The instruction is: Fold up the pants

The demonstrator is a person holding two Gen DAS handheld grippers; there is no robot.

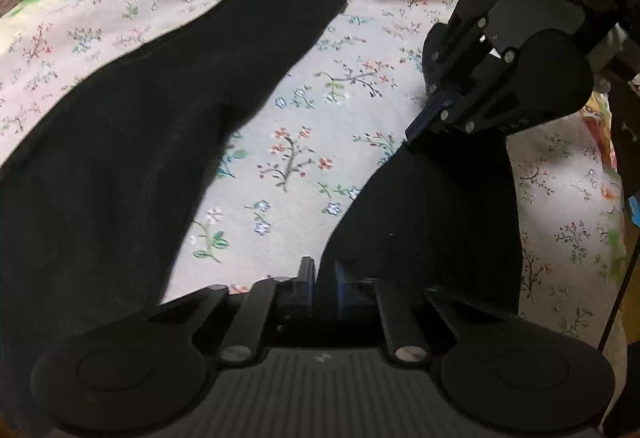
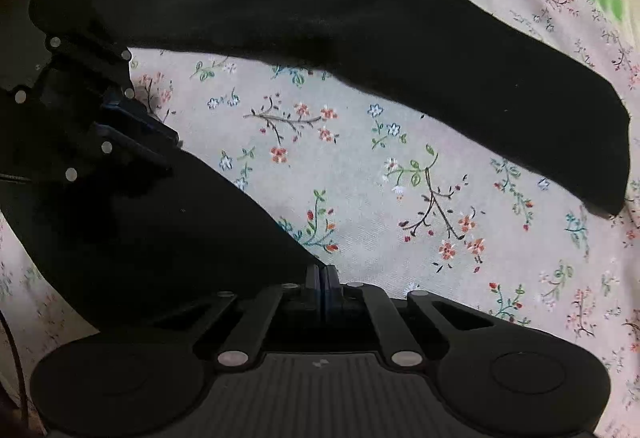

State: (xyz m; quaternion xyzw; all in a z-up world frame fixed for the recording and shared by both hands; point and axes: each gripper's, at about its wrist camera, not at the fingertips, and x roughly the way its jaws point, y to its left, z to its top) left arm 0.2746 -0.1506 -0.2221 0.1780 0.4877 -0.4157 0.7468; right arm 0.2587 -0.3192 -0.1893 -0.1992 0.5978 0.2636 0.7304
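Both of your grippers pinch one trouser leg, ready to carry it over onto the other.

Nearest you, the left gripper has its fingers clenched on black cloth at that leg's near edge; the right gripper, fingers pressed together, seems to nip the same leg's hem. Between the legs lies bare flowered bedsheet. Beyond it the pants stretch their free leg flat toward the far side. Your next move, as I judge it, calls for lifting both corners together and laying this leg squarely on the far one, edges matched.
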